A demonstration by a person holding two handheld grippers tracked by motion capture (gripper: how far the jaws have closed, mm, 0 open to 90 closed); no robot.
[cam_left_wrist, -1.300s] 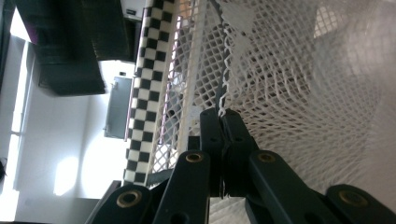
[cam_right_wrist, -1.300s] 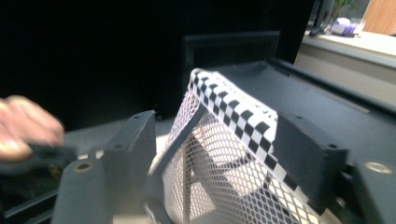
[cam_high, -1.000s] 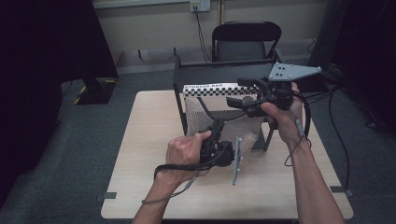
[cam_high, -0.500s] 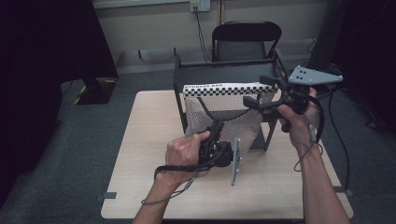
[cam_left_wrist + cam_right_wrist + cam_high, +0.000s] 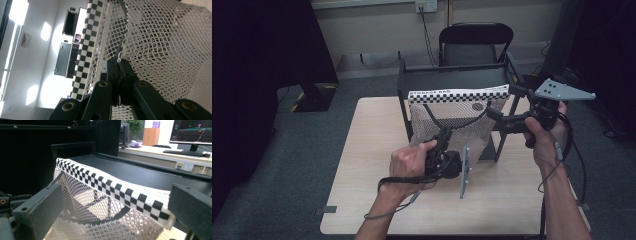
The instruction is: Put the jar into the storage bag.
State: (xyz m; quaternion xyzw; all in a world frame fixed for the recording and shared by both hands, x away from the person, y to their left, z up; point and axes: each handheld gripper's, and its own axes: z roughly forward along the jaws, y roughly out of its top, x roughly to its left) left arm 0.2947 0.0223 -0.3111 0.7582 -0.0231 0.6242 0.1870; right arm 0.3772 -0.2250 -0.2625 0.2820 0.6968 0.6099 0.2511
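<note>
On the desk: mesh bag.
Left gripper: I pinched its mesh.
Right gripper: spread wide.
Risk: mesh could tear if I tugged.

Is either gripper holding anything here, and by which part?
The left gripper is shut on the mesh bag, pinching the netting at its edge seam. The right gripper is open beside the bag's checkered rim, holding nothing.

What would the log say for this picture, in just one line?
left gripper: shut on mesh bag | right gripper: open by checkered rim | bag hangs on black rack
</note>
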